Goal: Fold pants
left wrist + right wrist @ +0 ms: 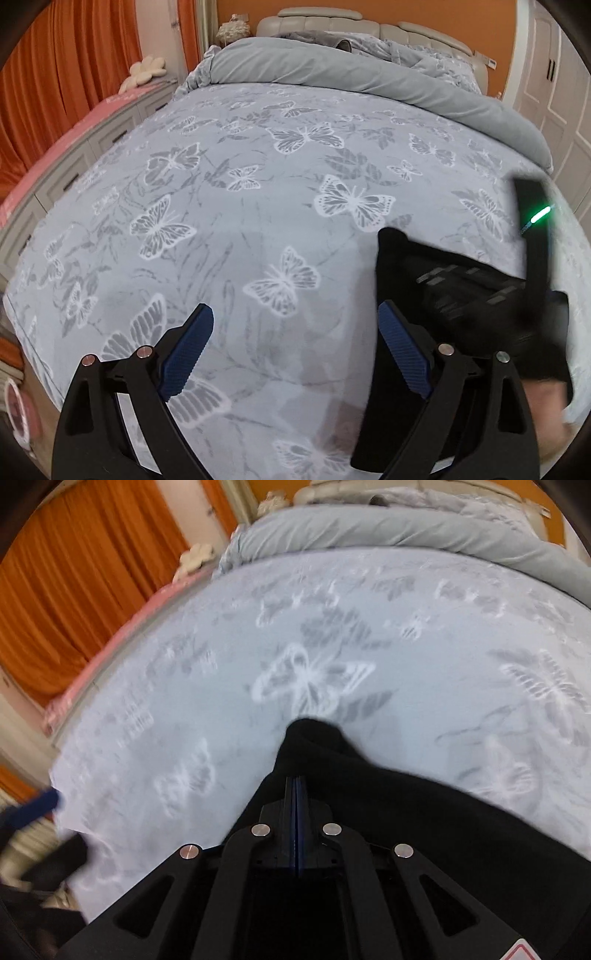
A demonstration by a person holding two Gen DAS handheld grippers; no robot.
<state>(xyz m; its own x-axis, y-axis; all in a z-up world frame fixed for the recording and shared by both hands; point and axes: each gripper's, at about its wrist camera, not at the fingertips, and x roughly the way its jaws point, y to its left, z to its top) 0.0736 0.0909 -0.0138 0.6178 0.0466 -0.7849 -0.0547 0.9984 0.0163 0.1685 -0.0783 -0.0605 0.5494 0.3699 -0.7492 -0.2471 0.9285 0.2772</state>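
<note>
The black pants hang from my right gripper, which is shut on them, above the butterfly-print bed cover. The cloth bunches past the shut fingers and drapes to the right. In the left wrist view my left gripper is open and empty over the bed cover, its blue pads wide apart. The pants show to its right, with the right gripper's body and its green light behind them.
A rolled grey duvet lies across the head of the bed below the padded headboard. A low cabinet with a pink top runs along the left side. Orange curtains hang behind it. White wardrobe doors stand at right.
</note>
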